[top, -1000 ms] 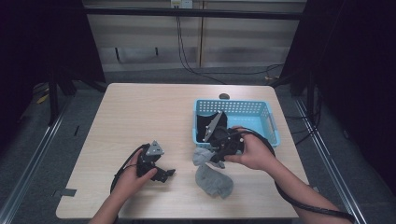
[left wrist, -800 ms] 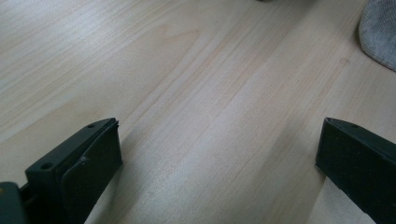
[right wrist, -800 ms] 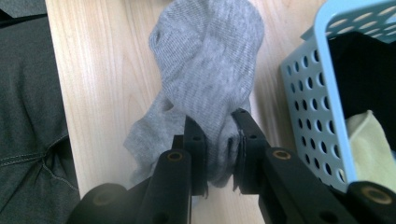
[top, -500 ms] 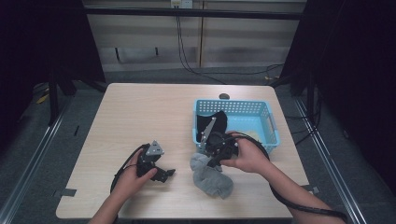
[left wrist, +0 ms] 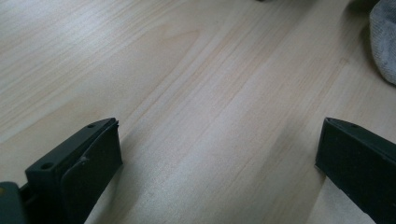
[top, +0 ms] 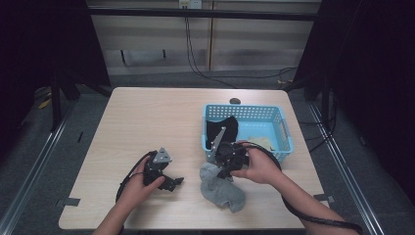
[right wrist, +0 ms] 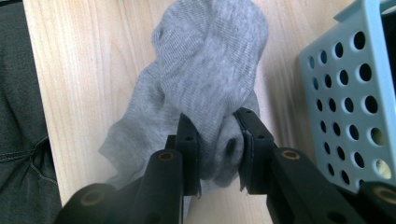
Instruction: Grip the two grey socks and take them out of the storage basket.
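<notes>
Two tools on the bench (top: 147, 117), read left to right. Left tool (top: 164, 177) rests low on the wood near the front edge, jaws wide apart with nothing between them; in the left gripper view only bare woodgrain lies between the two black pads (left wrist: 91, 158), and an edge of grey sock shows at the far right. Centre: grey sock (top: 222, 188) lies crumpled on the bench just in front of the blue basket (top: 284, 128), its upper end gathered up at the right tool (top: 221, 169). In the right gripper view the sock's bunched fold (right wrist: 210, 93) sits between the jaws, both pads touching the cloth; the jaws have just been opening, so the grip reads as loosening rather than firm. Judgement: the step in hand looks like setting the sock down on the bench beside the basket. To do it well: let the jaws part fully before lifting, so the knit does not snag on a pad and drag; lift straight up, clear of the basket wall (right wrist: 348, 88) close at the right. The basket holds a dark garment (top: 221, 128) and a pale item (top: 259, 143). The left tool is well placed to pin or spread the sock's free end afterwards.
</notes>
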Demonstrator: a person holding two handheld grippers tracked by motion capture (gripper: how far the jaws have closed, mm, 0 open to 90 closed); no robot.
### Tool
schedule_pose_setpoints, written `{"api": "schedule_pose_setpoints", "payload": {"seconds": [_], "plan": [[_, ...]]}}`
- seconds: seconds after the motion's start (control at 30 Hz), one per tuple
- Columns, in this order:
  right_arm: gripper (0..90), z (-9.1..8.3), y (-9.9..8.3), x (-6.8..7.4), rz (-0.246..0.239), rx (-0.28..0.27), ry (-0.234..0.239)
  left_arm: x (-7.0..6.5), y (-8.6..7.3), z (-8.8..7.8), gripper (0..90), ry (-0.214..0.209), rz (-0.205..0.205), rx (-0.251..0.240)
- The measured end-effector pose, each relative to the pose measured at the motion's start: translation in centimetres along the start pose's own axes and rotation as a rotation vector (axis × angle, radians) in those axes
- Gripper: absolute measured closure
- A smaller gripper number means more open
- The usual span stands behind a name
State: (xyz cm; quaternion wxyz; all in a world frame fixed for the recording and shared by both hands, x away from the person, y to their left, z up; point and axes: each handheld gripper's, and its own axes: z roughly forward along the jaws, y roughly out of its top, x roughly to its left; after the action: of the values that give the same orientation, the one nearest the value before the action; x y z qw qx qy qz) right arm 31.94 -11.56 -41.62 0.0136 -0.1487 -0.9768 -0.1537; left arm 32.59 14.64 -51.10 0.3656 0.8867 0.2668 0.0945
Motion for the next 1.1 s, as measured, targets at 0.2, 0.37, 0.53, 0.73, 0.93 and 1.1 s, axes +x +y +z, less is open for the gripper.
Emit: {"api": "schedule_pose_setpoints", "payload": {"seconds": [0.2,0.37,0.53,0.73,0.93,1.1], "plan": [[68.7,0.2,0.0,0.3,0.004,0.004,0.009,0.0,0.0,0.0,0.0,0.0,0.0,0.0],[65.1,0.4,-0.1,0.6,-0.004,0.008,0.012,0.0,0.0,0.0,0.0,0.001,0.001,0.0],[57.6,0.2,-0.3,0.8,0.013,-0.017,0.019,0.0,0.0,0.0,0.0,0.001,0.001,0.0],[43.0,-0.3,-0.4,0.9,0.063,-0.051,0.03,0.0,0.0,0.0,0.0,0.0,0.0,0.0],[32.0,-0.7,-0.7,0.7,0.092,-0.077,0.03,0.0,0.0,0.0,0.0,0.001,0.001,0.0],[28.5,-0.9,-1.0,0.7,0.089,-0.082,0.028,0.0,0.0,0.0,0.0,0.002,0.001,0.0]]}}
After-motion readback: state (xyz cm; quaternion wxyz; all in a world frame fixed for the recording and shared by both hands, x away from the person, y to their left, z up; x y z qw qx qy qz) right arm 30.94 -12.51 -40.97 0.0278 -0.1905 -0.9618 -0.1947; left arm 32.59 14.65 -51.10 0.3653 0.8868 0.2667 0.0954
